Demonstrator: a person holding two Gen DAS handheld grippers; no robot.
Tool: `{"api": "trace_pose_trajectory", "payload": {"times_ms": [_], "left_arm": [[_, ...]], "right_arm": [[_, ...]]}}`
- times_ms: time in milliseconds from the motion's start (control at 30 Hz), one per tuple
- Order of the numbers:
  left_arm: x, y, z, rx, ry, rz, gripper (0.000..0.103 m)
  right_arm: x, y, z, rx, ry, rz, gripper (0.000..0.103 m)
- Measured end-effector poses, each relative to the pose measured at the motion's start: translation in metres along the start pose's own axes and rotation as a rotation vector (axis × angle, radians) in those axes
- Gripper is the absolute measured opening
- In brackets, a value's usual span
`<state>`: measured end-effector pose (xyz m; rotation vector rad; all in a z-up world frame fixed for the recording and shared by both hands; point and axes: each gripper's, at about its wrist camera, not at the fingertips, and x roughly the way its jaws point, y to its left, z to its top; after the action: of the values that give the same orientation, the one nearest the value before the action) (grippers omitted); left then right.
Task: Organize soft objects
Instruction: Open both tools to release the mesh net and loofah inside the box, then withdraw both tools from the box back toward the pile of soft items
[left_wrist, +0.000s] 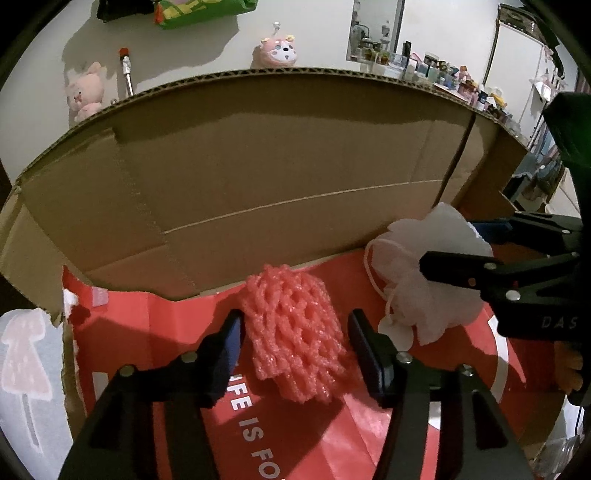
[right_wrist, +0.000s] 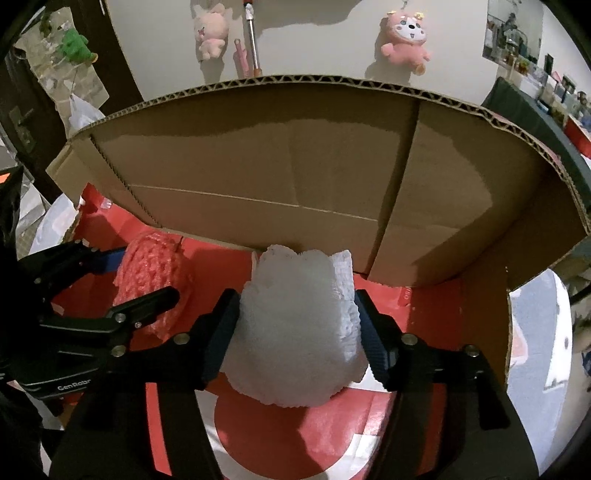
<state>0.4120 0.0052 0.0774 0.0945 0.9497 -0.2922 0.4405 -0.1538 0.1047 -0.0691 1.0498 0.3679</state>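
Brown corrugated cardboard box (left_wrist: 258, 177): matt, fluted edge showing on its rim, faint sheen high on the inner wall. Red printed paper sheet (left_wrist: 314, 435) lining the floor: smooth, slightly glossy, creased. Pink foam net sleeve (left_wrist: 295, 332): open mesh, bumpy, a little shiny. White foam net wad (right_wrist: 295, 332): soft, rough, matt; could be crinkled paper, view unclear. Black gripper fingers (right_wrist: 218, 332): matt plastic, bright metal screw heads, dark ribbed pads that look rubbery. Pink plush toys (right_wrist: 406, 37) on the wall: fuzzy cloth.
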Motion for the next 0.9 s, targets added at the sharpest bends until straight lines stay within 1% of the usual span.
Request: {"api": "trace_pose_trajectory", "payload": {"times_ms": [33, 200, 267, 400, 467, 600, 633, 700, 833, 900], "left_arm": [[-0.001, 0.001, 0.000, -0.002, 0.000, 0.002, 0.064], [-0.014, 0.000, -0.003, -0.009, -0.035, 0.013, 0.079], [-0.023, 0.000, -0.004, -0.011, -0.055, 0.016, 0.082], [-0.046, -0.001, -0.003, -0.030, -0.105, 0.018, 0.091], [-0.057, -0.003, -0.002, -0.032, -0.132, 0.025, 0.093], [-0.090, -0.007, -0.006, -0.046, -0.197, 0.028, 0.097], [-0.100, -0.008, -0.009, -0.046, -0.217, 0.021, 0.097], [-0.119, -0.011, -0.016, -0.043, -0.259, 0.009, 0.102], [-0.157, -0.021, -0.033, -0.045, -0.352, 0.018, 0.103], [-0.176, -0.027, -0.045, -0.042, -0.388, 0.002, 0.103]], "right_arm": [[-0.001, 0.000, 0.000, 0.000, -0.002, -0.008, 0.066], [-0.008, -0.002, 0.001, -0.003, -0.022, -0.021, 0.074], [-0.014, -0.001, -0.001, -0.008, -0.040, -0.029, 0.076], [-0.034, 0.004, -0.004, -0.029, -0.088, -0.049, 0.090], [-0.047, 0.008, -0.006, -0.038, -0.119, -0.070, 0.090], [-0.077, 0.014, -0.013, -0.044, -0.166, -0.074, 0.090], [-0.090, 0.015, -0.017, -0.047, -0.197, -0.073, 0.090], [-0.112, 0.018, -0.027, -0.050, -0.251, -0.075, 0.090], [-0.159, 0.025, -0.048, -0.072, -0.360, -0.091, 0.090], [-0.181, 0.031, -0.061, -0.085, -0.405, -0.107, 0.090]]}}
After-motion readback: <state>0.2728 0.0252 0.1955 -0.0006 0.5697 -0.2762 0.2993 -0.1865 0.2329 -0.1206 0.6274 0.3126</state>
